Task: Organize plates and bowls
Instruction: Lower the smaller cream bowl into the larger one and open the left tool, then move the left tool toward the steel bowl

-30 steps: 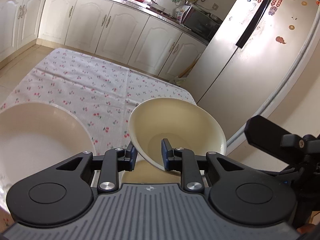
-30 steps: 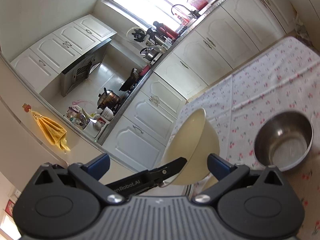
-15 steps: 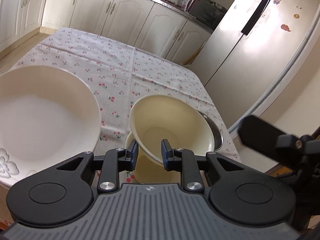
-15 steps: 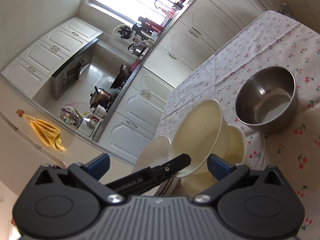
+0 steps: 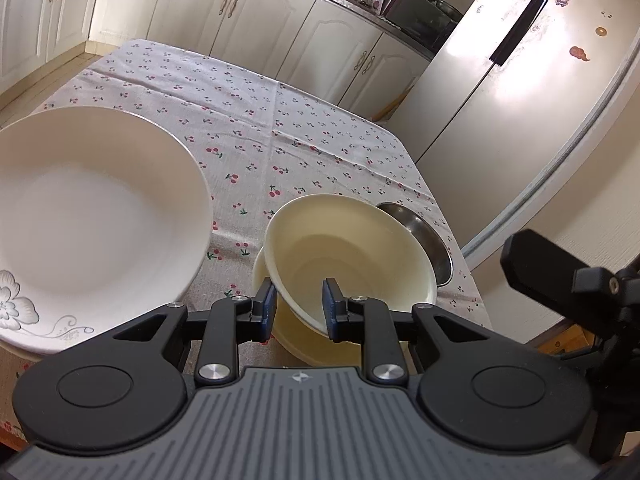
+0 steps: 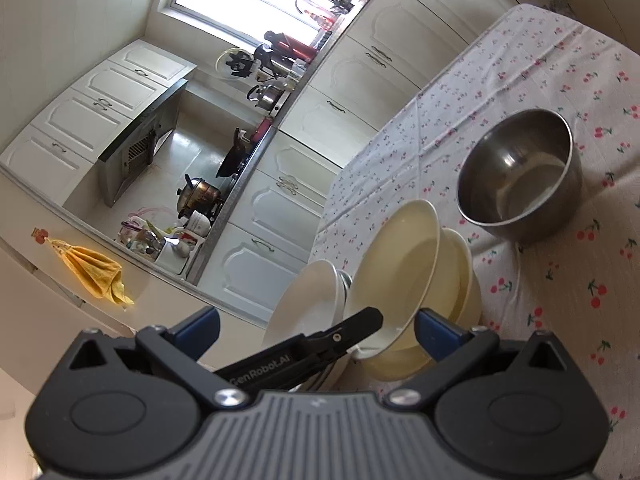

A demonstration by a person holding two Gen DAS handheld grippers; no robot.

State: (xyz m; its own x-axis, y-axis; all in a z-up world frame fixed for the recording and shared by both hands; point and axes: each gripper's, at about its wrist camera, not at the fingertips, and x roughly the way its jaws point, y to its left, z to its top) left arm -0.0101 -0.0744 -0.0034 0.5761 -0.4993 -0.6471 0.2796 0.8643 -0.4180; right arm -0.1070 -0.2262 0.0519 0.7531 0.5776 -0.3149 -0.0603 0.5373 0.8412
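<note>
Cream bowl (image 5: 352, 248) tilted, its base inside a second cream bowl (image 5: 316, 344) on the cherry-print tablecloth (image 5: 256, 120). Left gripper (image 5: 299, 309) pinches its near rim, jaws nearly together. Right gripper (image 6: 316, 330) spread wide, holding nothing. Steel bowl (image 6: 520, 176) just beside; stacked white plates (image 5: 92, 216) on the other side.

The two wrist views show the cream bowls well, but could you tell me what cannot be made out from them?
- Lower cream bowl, left wrist view: mostly hidden by the held cream bowl and the left gripper.
- Steel bowl, left wrist view: only its rim shows behind the held bowl.
- White plate, left wrist view: cut off by the left edge.
- Plate stack, right wrist view: plate count hidden by the left gripper.
</note>
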